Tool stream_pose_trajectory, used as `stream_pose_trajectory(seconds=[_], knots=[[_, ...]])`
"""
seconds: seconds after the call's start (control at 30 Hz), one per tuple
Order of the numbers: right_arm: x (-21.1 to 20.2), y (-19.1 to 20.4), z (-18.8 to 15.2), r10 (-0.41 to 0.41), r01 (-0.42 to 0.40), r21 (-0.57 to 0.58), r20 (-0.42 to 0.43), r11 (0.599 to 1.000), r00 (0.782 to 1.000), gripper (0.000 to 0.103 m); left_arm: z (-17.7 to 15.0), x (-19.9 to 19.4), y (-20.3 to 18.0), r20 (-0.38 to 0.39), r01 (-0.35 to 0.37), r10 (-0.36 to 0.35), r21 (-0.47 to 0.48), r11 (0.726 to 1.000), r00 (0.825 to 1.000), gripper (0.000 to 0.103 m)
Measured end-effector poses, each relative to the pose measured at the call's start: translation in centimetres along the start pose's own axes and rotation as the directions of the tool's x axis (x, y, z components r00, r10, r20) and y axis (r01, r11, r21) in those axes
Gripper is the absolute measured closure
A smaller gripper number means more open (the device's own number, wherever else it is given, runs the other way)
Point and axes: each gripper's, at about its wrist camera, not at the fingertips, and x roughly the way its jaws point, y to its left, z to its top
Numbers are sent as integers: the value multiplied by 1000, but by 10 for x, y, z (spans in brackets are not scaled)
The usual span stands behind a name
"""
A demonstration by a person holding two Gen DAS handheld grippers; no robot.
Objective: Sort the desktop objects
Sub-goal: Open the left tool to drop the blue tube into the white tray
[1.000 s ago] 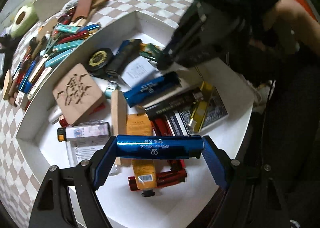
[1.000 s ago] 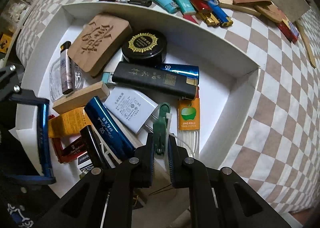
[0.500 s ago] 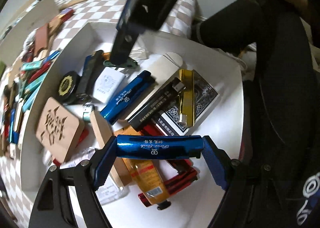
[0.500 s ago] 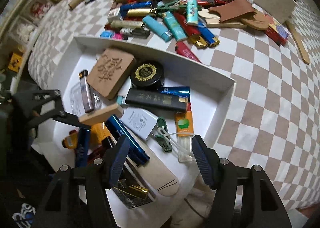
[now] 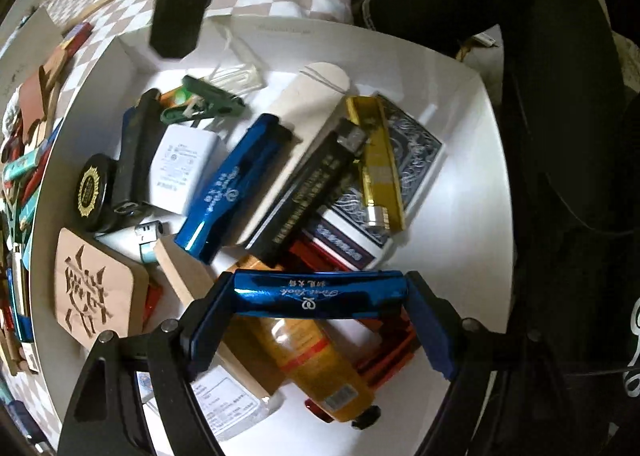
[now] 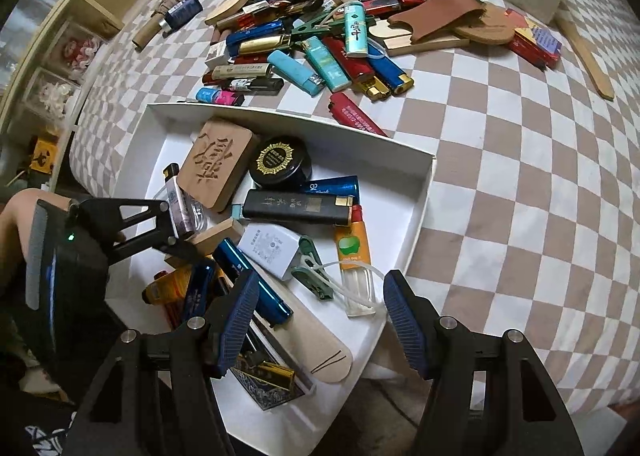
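R tongs came up and away from the green clip; L cam swung round over the box.

L view: I had the left gripper (image 5: 320,306) pinching a blue lighter (image 5: 320,293) end to end, its long axis crosswise to the fingers, held above the white box (image 5: 460,223) over the orange bottle (image 5: 316,360) and red lighters. Where it rests below the fingers was hidden. R view: the right gripper (image 6: 316,322) stood spread and empty above the box's near corner, green clip (image 6: 314,274) lying just ahead-left of it. The loose lighter pile (image 6: 320,51) on the checked cloth (image 6: 520,195) lay well beyond the box, nearer my R hand. Print on the lighters was too small to read.
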Motion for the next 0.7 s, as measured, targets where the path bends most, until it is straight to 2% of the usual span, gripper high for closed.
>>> stream_pose_trajectory(seconds=[0.33,0.4,0.47,0.5,0.6,0.7], knots=[[-3,-3,-2,6,-6,4,7,1000,1000,38,4,3,-3,-7,-6,6,-2,1000,1000,20],[-4,-3,-2,2,-2,6,9,1000,1000,38,4,2,-4,-6,-2,2,-6,1000,1000,16],[-4,-3,-2,3,-3,9,10,1000,1000,38,4,1,-6,-2,5,-5,-12,1000,1000,2],[-4,-4,-2,6,-6,12,11,1000,1000,37,3,0,-7,4,12,-12,-16,1000,1000,0],[-7,-3,-2,4,-4,19,27,1000,1000,25,2,-6,-7,33,19,-18,-41,999,999,0],[-10,-2,-1,0,-1,27,42,1000,999,23,0,-14,-2,66,37,-31,-84,996,997,0]])
